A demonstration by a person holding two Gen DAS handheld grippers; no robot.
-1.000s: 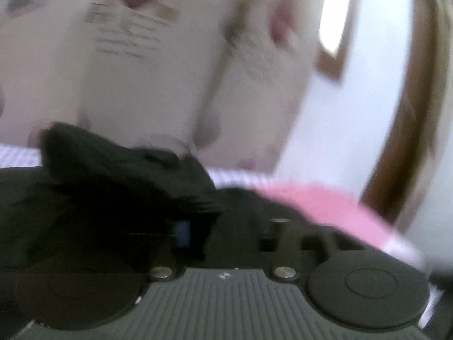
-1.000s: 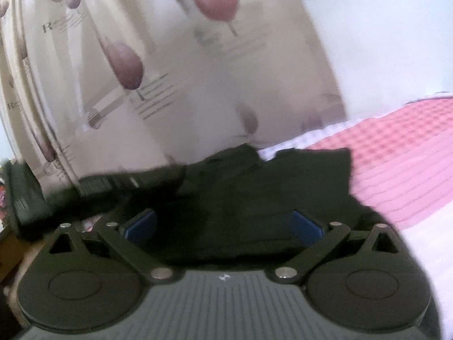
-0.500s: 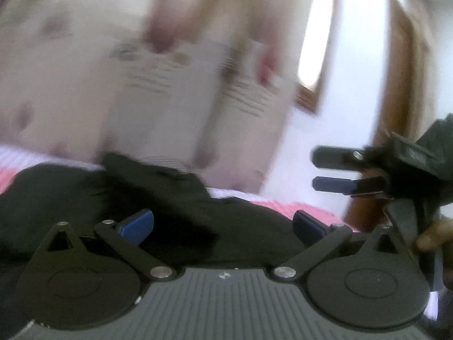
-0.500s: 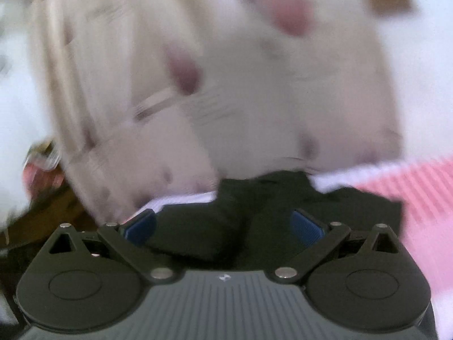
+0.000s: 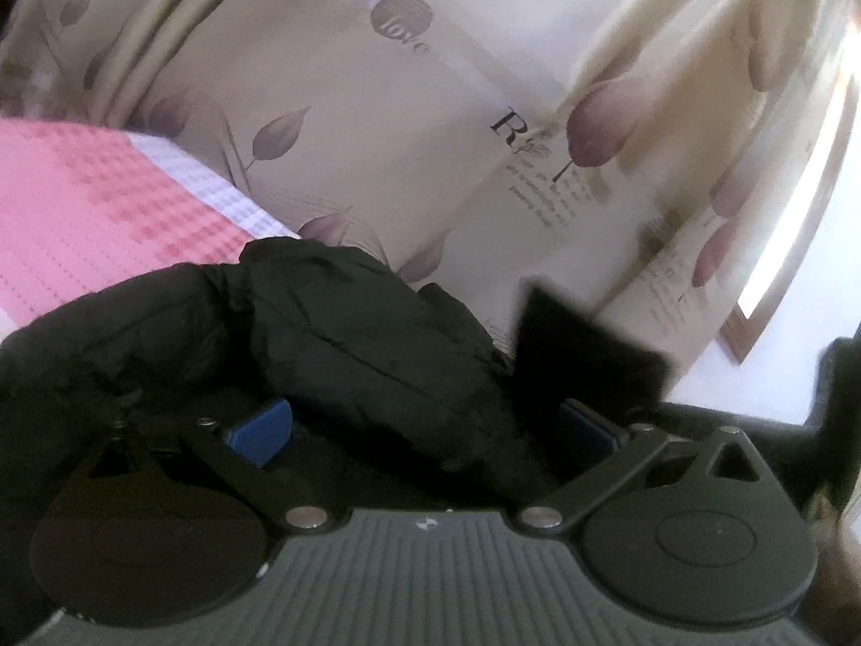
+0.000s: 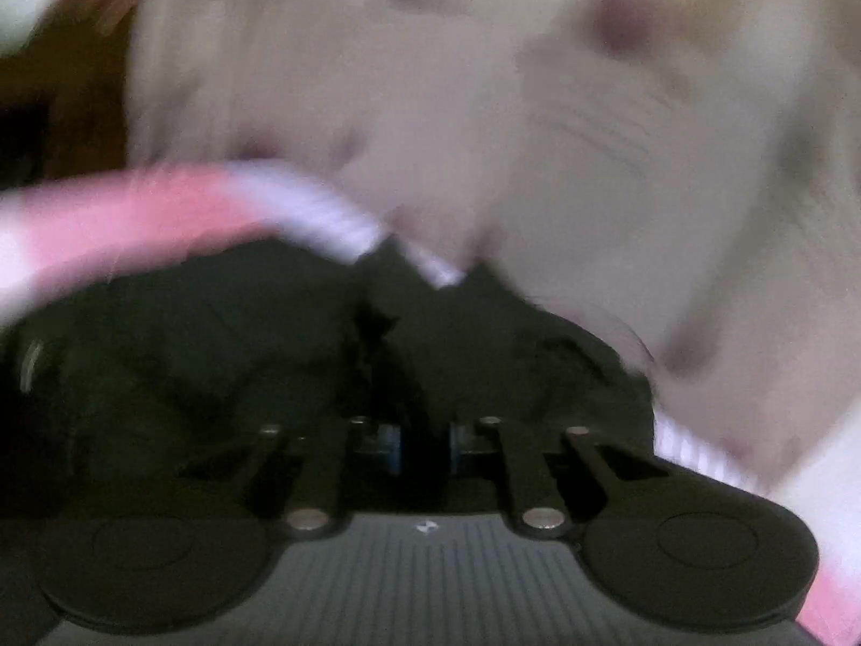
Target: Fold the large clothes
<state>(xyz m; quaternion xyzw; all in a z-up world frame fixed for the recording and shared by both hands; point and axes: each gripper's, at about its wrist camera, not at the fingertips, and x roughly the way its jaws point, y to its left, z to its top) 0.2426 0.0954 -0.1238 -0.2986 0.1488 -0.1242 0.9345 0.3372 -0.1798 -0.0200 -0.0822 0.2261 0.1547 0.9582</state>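
Two grippers work one black garment heaped on the pink checked bed. From the left gripper the cloth bunches at twelve o'clock, a ridge running from ten toward four, lying between wide-spread jaws that do not pinch it. The right gripper is closing, jaws nearly together, dark fabric at twelve; blur hides whether cloth is pinched.

My left claw stands with its jaws spread wide, the blue pads far apart and pressing on nothing, though dark fabric lies loosely between them. My right claw is closing, its blue pads drawn near each other with dark fabric in the narrow gap; blur hides whether they press on it.
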